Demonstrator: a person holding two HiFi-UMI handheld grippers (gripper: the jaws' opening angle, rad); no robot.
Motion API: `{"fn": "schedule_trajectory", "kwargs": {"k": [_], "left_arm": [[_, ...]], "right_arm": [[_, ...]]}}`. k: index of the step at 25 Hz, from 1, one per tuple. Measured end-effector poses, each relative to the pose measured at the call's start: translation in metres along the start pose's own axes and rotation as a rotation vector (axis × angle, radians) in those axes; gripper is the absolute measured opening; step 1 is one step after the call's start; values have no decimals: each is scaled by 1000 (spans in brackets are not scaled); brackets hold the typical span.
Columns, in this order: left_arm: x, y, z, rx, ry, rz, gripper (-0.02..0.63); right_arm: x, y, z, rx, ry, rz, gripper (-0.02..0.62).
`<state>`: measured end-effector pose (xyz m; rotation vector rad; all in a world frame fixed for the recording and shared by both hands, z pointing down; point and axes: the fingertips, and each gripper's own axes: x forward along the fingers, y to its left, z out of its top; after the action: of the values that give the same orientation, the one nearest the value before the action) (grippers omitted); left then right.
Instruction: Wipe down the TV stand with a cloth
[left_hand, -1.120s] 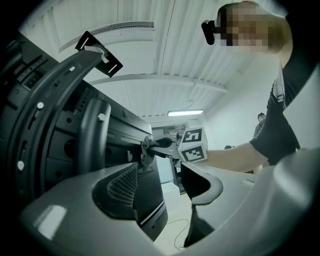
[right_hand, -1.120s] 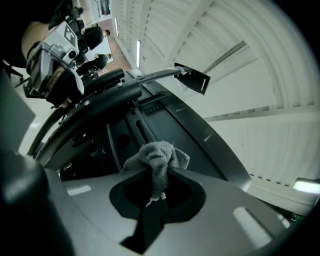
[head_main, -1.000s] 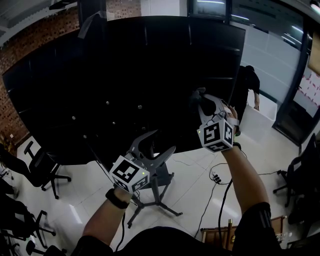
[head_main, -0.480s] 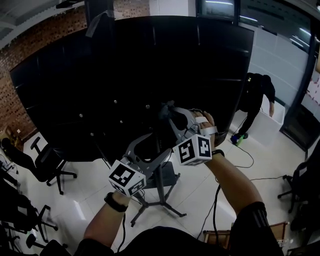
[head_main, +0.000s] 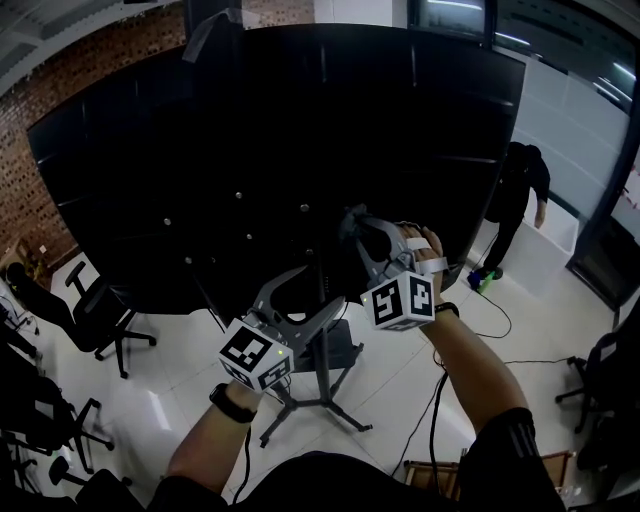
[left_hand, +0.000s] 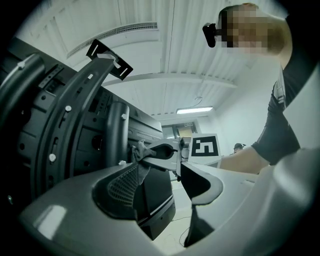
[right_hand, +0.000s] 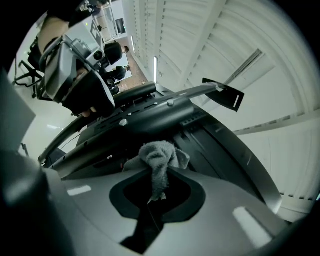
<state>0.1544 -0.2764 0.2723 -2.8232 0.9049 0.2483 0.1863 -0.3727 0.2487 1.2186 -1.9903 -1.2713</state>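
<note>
The big black TV back (head_main: 250, 140) hangs on a grey wheeled stand (head_main: 318, 392). My right gripper (head_main: 354, 226) is shut on a grey cloth (right_hand: 160, 155), which is bunched at its tips and held against the stand's mount behind the screen. In the left gripper view the cloth (left_hand: 141, 150) touches the dark upright post (left_hand: 118, 131). Lower and to the left, my left gripper (head_main: 310, 296) is open and holds nothing, with its jaws spread beside the stand's column.
Black office chairs (head_main: 100, 322) stand on the white floor at the left. At the right a person (head_main: 520, 190) bends over a white box. Cables (head_main: 440, 395) trail across the floor. A brick wall (head_main: 60, 90) runs behind the TV.
My right gripper has carried the cloth left and down from the TV's right side to the mount near the column. The left gripper has barely moved.
</note>
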Motion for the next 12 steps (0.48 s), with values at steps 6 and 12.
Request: {"fn": "schedule_trajectory", "kwargs": {"k": [6,12], "left_arm": [[23,-18,-8,-17,-1,-57,290],[41,-35,-7,-21,-2,-101,290]], "right_arm": [[-22,-18,-49,20,87,-35,34],[-43,-40,-97,67,169,-75,32]]}}
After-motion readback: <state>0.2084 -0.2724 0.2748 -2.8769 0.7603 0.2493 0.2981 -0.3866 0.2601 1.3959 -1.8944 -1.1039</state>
